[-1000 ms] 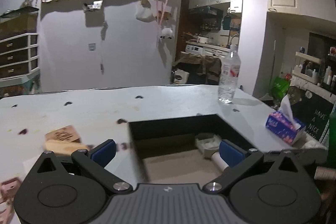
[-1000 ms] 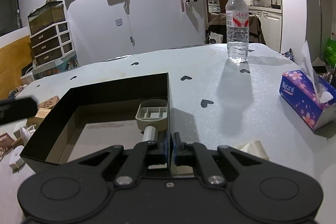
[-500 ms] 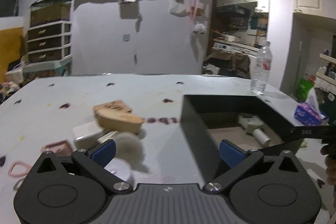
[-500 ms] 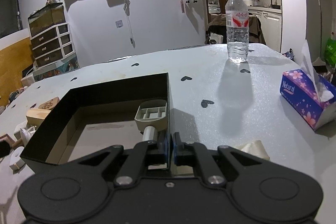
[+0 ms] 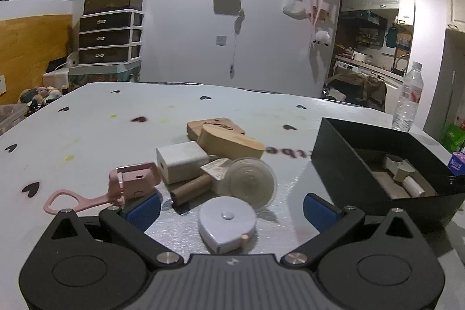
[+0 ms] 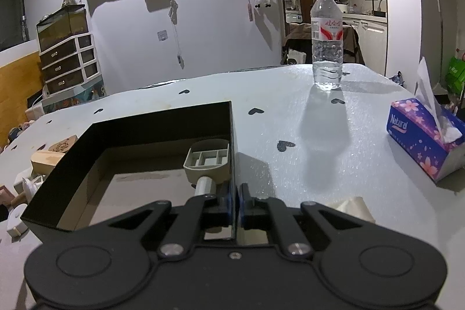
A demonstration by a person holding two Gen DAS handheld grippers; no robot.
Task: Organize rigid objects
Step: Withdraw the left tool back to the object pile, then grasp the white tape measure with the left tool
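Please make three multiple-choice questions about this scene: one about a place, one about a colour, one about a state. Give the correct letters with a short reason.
1. Where does the water bottle stand?
A. inside the black box
B. on the table, beyond the black box
C. on the tissue box

2. What colour is the opener with the loop handle?
A. pink
B. green
C. black

3. What is the state of the right gripper?
A. wide open over the pile
B. shut on the wall of the black box
C. shut on the tape measure

Answers: 1 B, it stands upright on the table, past the box's far corner. 2 A, its body and handle are pink. 3 B, its fingers pinch the box's right wall.
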